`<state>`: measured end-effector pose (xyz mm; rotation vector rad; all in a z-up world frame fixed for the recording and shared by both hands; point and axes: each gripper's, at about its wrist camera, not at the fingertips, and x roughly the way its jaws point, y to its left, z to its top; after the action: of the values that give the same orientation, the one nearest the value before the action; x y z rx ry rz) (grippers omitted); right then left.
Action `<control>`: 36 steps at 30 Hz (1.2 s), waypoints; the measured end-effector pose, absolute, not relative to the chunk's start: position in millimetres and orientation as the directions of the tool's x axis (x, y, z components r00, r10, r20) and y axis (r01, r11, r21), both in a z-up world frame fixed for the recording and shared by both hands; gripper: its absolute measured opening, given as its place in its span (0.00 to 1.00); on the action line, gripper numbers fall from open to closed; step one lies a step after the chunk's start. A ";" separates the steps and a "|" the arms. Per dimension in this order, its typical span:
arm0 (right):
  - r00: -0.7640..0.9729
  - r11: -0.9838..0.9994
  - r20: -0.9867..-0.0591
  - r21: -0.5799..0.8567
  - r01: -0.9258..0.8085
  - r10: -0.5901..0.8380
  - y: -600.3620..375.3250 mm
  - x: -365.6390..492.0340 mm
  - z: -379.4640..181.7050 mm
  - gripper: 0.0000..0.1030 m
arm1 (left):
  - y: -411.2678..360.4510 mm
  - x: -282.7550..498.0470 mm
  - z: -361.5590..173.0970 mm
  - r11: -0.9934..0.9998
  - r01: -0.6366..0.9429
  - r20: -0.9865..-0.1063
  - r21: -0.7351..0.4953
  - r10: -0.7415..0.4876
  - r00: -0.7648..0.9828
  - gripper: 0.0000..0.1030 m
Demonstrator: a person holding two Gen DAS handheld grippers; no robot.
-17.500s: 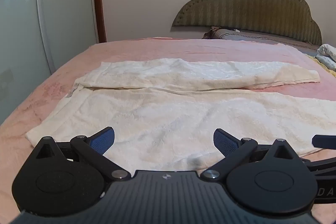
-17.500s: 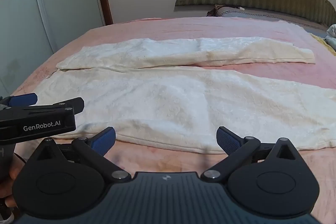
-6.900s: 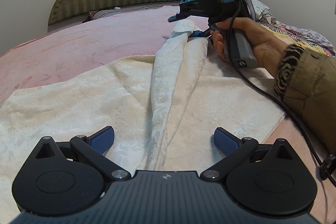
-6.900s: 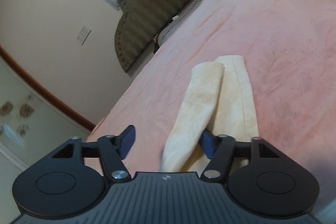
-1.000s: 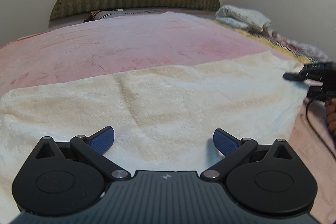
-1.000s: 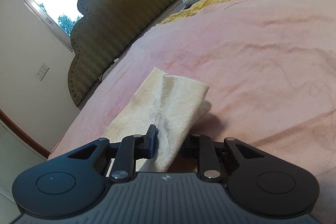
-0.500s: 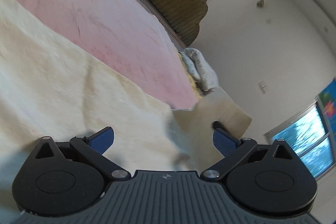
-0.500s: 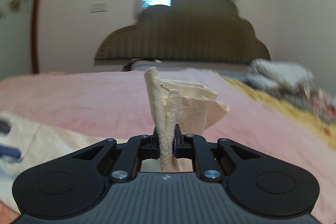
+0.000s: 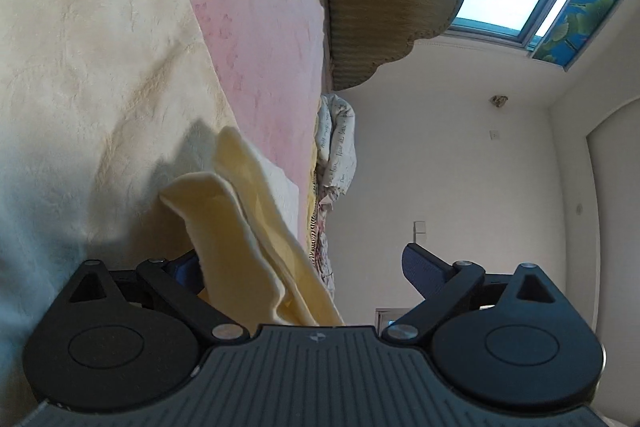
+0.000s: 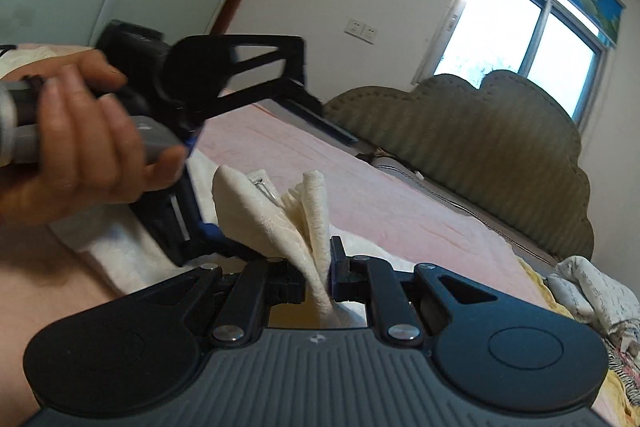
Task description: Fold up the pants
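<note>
Soft, light pants (image 10: pixel 276 223), pinched at the hem in my right gripper (image 10: pixel 330 277).
My left gripper (image 9: pixel 304 267), low in its frame, gapes wide around the limp hem, not yet gripping.

My pants (image 9: pixel 248 211) are cream cloth, nubby and matt, embossed at the frame's left. The bedspread (image 9: pixel 256 7) is pink cloth, faintly crinkled. My left gripper (image 9: pixel 304 271) is matt black ribbed plastic; the headboard (image 10: pixel 480 131) is corded olive fabric.

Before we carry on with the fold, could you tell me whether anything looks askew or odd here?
Nothing looks damaged. The pants hem is bunched and pinched upright in the right tongs, not flat. The left tongs stand open, rolled sideways, with the hem layers between the pads but not clamped. The rest of the pants lies smooth on the bed.
</note>
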<state>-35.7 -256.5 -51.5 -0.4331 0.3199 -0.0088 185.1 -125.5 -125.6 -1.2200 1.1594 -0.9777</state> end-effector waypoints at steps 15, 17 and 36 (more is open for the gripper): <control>0.934 0.908 -0.356 -0.381 -0.174 0.029 -223.0 -27.1 -50.5 0.10 | -100.0 147.5 -31.2 0.678 0.549 -0.484 -0.489 -0.735 0.475 0.06; 0.930 0.898 -0.364 -0.387 -0.209 0.059 -211.0 -20.6 -51.6 0.11 | -92.9 142.9 -28.5 0.729 0.555 -0.513 -0.401 -0.681 0.524 0.06; 0.860 0.847 -0.478 -0.371 -0.381 0.178 -158.6 29.3 -64.8 0.18 | -67.4 129.1 -46.6 0.853 0.512 -0.536 -0.102 -0.481 0.694 0.08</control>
<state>29.3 -158.6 -64.8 -0.4768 0.4464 0.3053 129.1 -67.4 -46.6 0.0568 0.5819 -0.5550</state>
